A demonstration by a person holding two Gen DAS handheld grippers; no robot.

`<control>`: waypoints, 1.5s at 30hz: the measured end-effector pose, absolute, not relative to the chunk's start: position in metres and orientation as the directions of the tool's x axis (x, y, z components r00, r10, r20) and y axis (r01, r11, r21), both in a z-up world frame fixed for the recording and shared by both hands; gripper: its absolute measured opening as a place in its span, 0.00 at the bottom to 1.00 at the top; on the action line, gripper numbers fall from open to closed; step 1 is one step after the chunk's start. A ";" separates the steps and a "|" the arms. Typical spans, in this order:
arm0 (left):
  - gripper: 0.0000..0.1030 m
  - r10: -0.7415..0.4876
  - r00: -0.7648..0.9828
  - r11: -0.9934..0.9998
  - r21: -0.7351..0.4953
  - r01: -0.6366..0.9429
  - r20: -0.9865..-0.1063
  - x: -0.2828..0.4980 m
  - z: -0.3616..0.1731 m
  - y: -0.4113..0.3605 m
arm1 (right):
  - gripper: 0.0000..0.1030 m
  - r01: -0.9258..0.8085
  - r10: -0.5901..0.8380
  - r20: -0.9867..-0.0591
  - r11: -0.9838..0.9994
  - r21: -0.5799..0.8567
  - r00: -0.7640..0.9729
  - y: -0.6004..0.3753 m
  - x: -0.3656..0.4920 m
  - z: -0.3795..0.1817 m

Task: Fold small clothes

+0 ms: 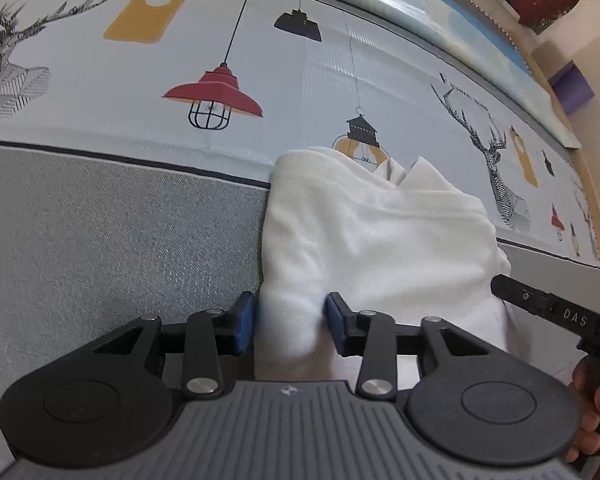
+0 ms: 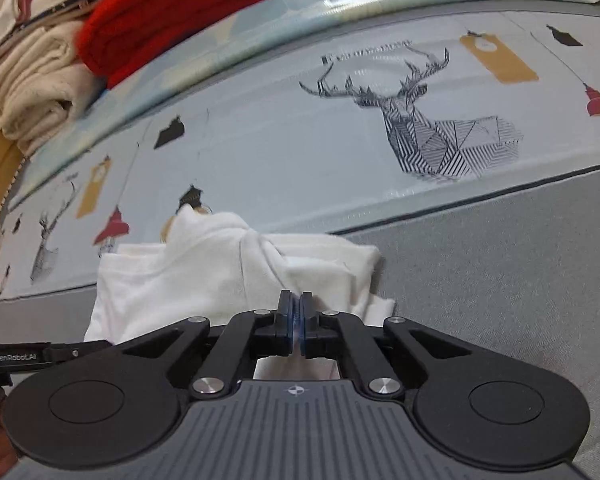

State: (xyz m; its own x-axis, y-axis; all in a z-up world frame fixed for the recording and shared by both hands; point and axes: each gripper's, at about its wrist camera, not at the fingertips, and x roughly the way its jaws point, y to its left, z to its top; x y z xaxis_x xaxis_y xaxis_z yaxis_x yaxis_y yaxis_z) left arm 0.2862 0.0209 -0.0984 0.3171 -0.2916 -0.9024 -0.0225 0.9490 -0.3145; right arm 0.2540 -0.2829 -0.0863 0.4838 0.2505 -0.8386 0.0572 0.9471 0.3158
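The white garment is seen bunched on the grey surface, at the printed mat. A fold is straddled by the half-open left gripper (pad contact unclear). The right gripper is pinched shut on its near edge; both are directly ahead.

One white garment, two tongs

Grey fabric surface along the near side. Past it a printed sheet: deer heads, hanging lamps, mustard tags on pale blue-grey. At the far edge, a glossy light-blue mat. Far left corner in the right wrist view: red knit on folded cream cloth. Purple block off the far right edge.
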 end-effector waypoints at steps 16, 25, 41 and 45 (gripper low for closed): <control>0.39 -0.297 0.432 0.952 -0.230 0.201 -0.851 0.261 -0.053 0.006 | 0.29 -0.306 0.462 -0.736 0.885 0.350 0.495 -0.271 0.203 -0.040; 0.66 -0.235 0.295 0.972 -0.216 0.095 -0.926 0.266 -0.090 0.003 | 0.63 -0.132 0.289 -0.868 0.957 0.257 0.403 -0.281 0.207 -0.076; 0.44 -0.188 0.381 0.982 -0.170 0.079 -0.905 0.269 -0.082 0.005 | 0.38 -0.030 0.350 -0.833 0.927 0.374 0.428 -0.265 0.238 -0.088; 0.49 -0.167 0.426 0.986 -0.159 0.054 -0.889 0.267 -0.071 0.016 | 0.40 -0.046 0.332 -0.827 0.935 0.350 0.454 -0.257 0.244 -0.080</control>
State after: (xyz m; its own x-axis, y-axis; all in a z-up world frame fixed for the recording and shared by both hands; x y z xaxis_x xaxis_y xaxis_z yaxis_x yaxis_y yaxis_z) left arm 0.2675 0.0160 -0.0710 0.4262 -0.1671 -0.8891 0.0541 0.9857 -0.1593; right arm 0.2439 -0.2568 -0.0800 0.4542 0.3319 -0.8268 -0.0458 0.9355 0.3504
